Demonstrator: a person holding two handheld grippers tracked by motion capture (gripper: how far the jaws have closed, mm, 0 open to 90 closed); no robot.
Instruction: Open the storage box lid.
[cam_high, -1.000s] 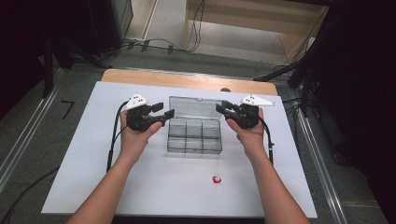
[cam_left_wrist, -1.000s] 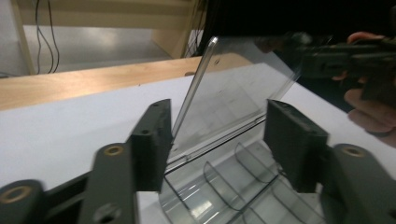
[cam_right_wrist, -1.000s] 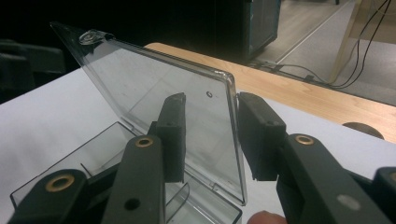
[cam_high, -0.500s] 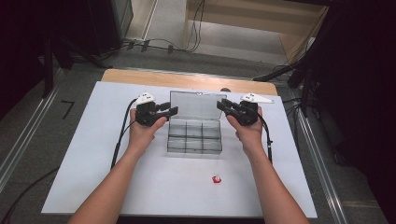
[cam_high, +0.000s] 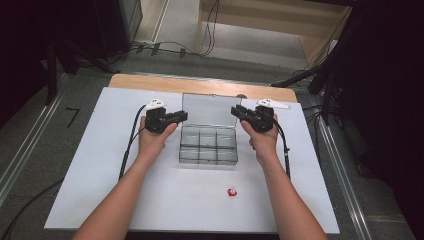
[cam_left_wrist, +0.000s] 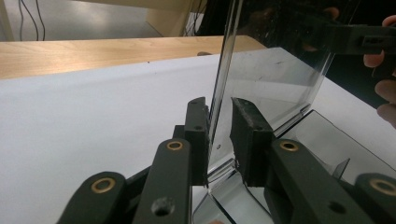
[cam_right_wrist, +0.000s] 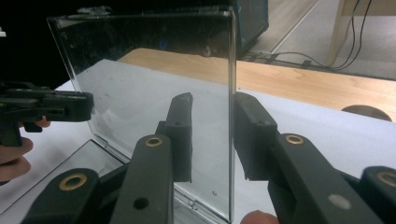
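Two grippers, left (cam_high: 176, 118) and right (cam_high: 239, 112), jaws straddling, not clamping, the upright lid (cam_high: 209, 108) of a clear box (cam_high: 208, 148) mid-counter, left just closing; next: pinch and lower.

I can't make out the small red thing (cam_high: 231, 192) at 6 o'clock of the clear box (cam_high: 209, 149); too tiny. The lid (cam_left_wrist: 275, 70) runs off the top edge in the left gripper view. Whether the left gripper (cam_left_wrist: 219, 126) pads actually press it, can't tell.
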